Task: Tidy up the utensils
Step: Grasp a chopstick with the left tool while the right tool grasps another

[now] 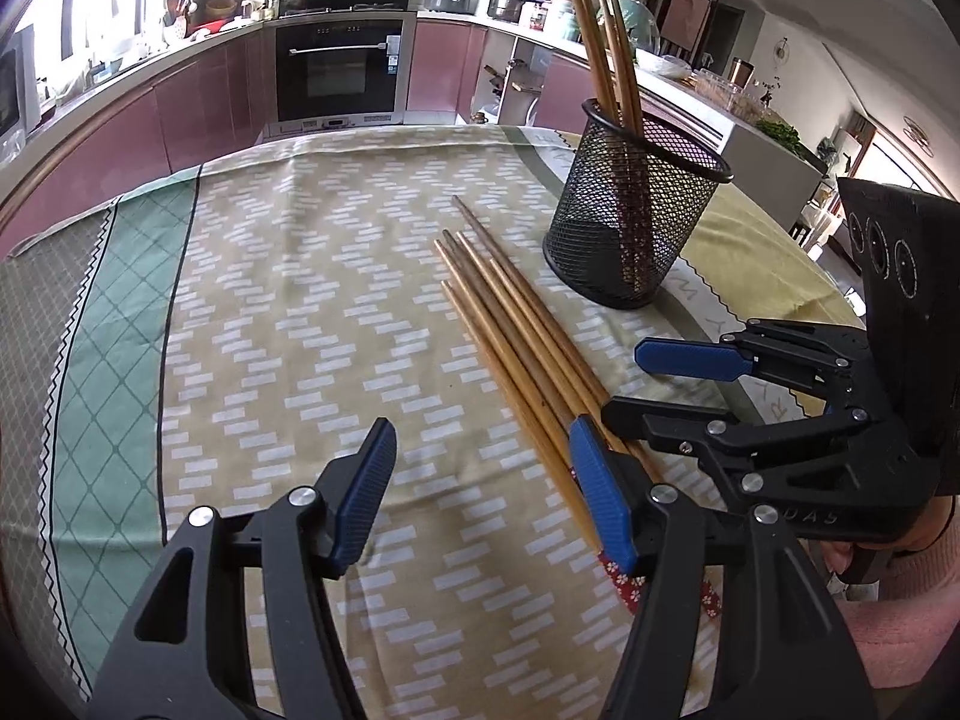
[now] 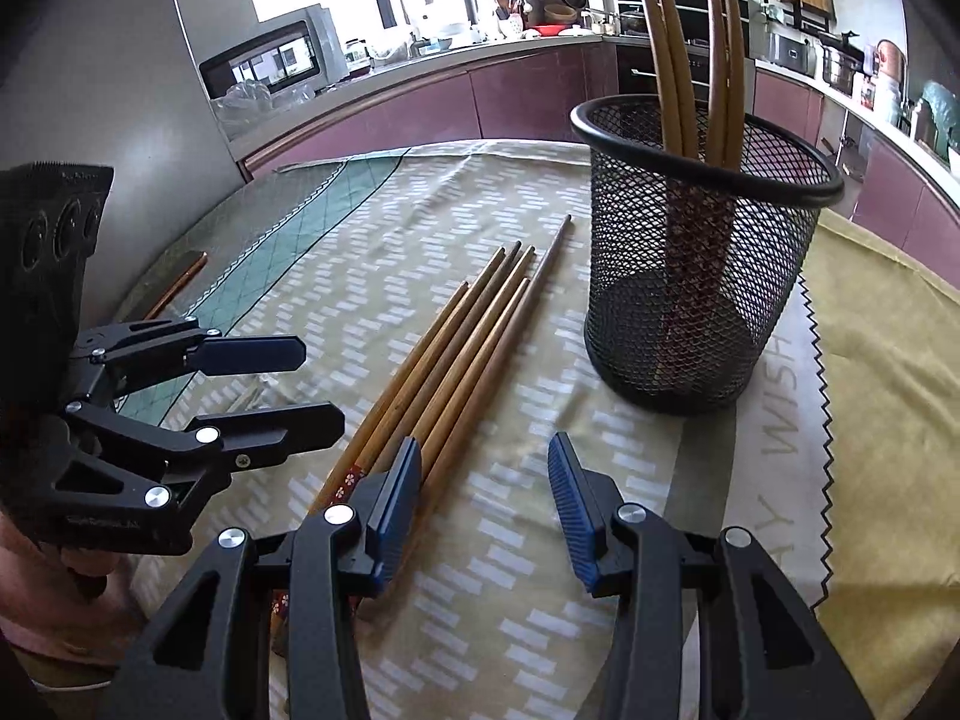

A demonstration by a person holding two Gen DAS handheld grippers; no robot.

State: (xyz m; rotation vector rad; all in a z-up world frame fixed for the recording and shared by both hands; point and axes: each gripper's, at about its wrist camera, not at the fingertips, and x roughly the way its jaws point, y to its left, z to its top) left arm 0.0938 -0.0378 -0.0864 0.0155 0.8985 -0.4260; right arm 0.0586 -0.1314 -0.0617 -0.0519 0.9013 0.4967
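Loose chopsticks (image 2: 456,354) just left of right gripper's (image 2: 483,510) jaws

Each hand-held gripper (image 1: 483,495) (image 2: 485,507) is black, with blue ribbed pads (image 1: 600,504), silver screws and a pink sleeve (image 1: 900,618) behind.

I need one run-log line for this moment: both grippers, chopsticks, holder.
left gripper: open, empty | right gripper: open, empty | loose chopsticks: flat on tablecloth | mesh holder: upright, four chopsticks inside
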